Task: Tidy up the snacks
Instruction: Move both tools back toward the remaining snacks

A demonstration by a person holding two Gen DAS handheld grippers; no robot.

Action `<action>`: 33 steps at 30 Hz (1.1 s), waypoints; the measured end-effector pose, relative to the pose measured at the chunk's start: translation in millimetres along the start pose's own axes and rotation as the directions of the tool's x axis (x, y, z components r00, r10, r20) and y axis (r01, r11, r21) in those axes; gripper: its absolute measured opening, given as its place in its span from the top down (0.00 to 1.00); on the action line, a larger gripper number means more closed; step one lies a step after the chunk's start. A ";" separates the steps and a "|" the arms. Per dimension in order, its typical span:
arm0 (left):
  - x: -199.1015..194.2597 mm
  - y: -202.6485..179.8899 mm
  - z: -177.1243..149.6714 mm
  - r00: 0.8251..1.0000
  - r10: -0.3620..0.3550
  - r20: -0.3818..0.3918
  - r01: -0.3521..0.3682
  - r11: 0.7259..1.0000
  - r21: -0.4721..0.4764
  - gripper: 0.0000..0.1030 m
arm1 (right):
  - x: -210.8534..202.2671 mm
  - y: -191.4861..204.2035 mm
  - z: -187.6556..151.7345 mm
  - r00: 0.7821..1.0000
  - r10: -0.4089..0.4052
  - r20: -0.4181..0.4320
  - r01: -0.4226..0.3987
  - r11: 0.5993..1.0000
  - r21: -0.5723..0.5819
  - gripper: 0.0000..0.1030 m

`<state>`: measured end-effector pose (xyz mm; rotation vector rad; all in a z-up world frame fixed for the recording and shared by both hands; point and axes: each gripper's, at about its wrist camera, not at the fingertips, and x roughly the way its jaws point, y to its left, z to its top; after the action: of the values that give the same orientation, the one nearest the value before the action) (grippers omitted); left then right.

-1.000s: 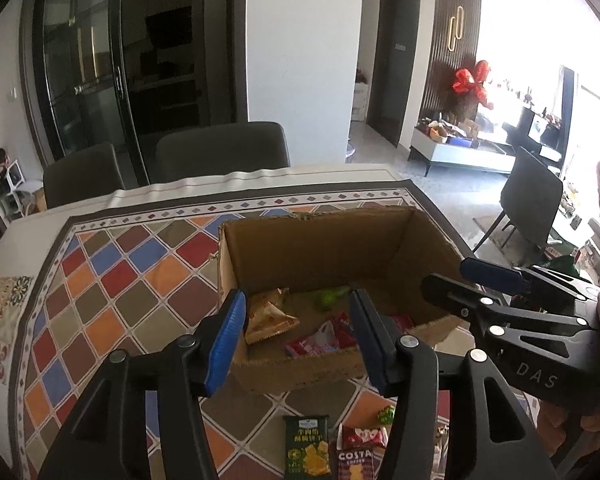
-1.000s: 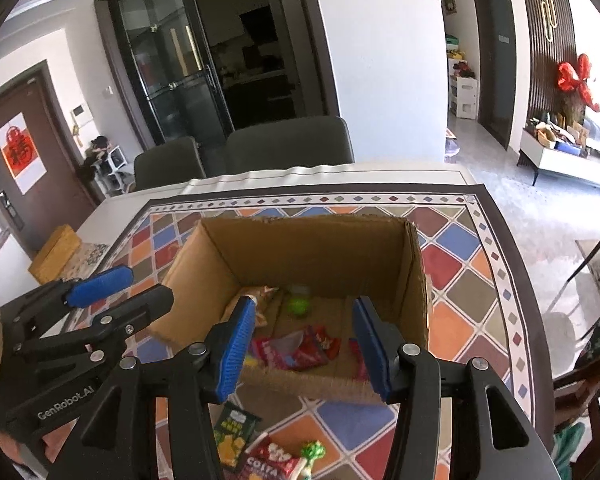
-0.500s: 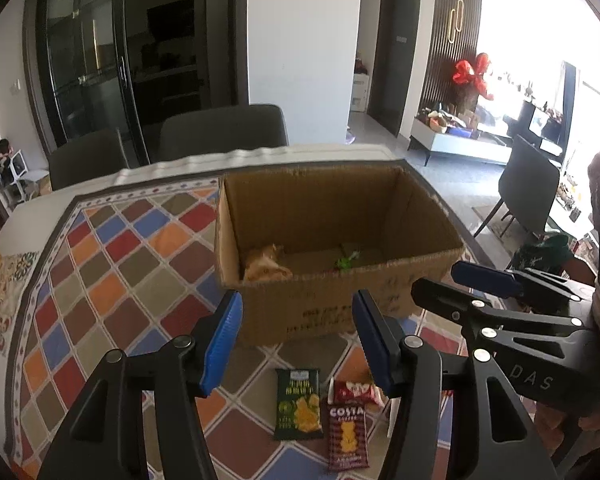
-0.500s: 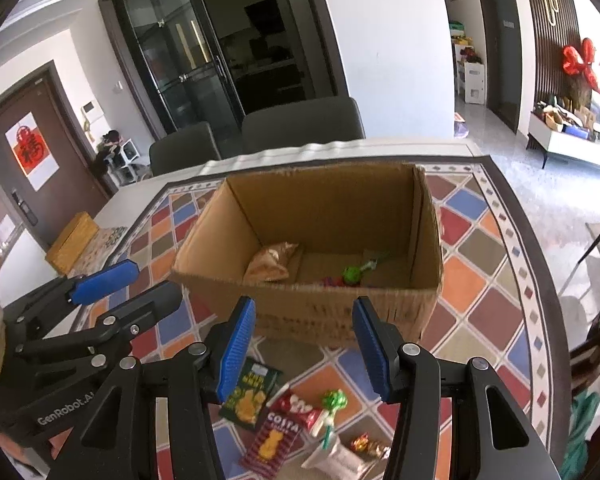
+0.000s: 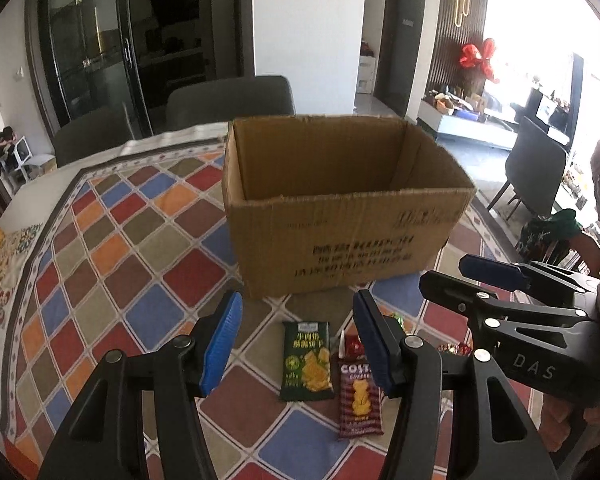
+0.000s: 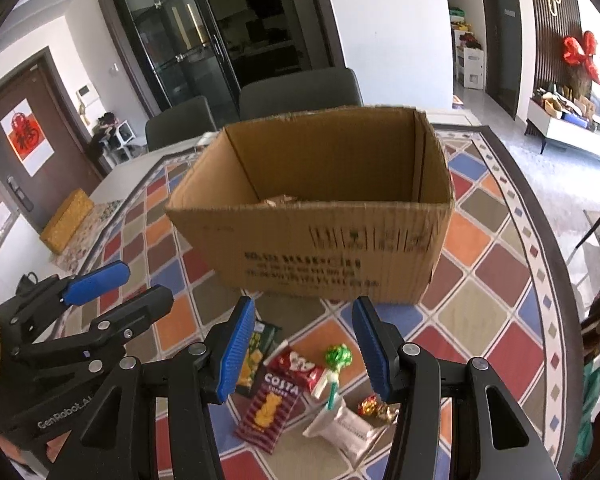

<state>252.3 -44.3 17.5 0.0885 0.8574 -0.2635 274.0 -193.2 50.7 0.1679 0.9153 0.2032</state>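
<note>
Snack packets, among them a green cracker pack (image 5: pixel 307 361) and a Costa biscuit pack (image 6: pixel 269 410), are laid loose on the surface before the cardboard box (image 5: pixel 342 216), presumably for boxing. Both the left tongs (image 5: pixel 298 342) and the right tongs (image 6: pixel 305 347) are held apart and empty above them.

A brown cardboard box (image 6: pixel 332 240) with black print sits on a tablecloth (image 6: pixel 480 272) of red, blue, orange and olive diamonds, near a dark green packet (image 5: pixel 307 356), a maroon striped Costa packet (image 6: pixel 270 410) and black tongs with blue pads (image 6: pixel 236 352).
</note>
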 end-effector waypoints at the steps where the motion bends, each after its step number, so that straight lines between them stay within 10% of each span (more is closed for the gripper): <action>1: 1.8 0.3 -2.7 1.000 -0.002 -0.008 0.002 1.000 -0.003 0.45 | 1.4 -0.3 -2.4 1.000 -0.001 -0.005 0.001 1.000 0.002 0.50; 33: 99.7 0.1 -61.8 0.953 -0.046 -0.301 0.038 0.999 -0.035 0.45 | 76.3 -22.4 -49.6 0.980 -0.049 -0.194 0.059 0.997 0.047 0.50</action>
<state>269.2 -52.2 -98.3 0.0849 1.1679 -0.2816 281.9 -193.3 -42.7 0.1733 1.1178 0.1466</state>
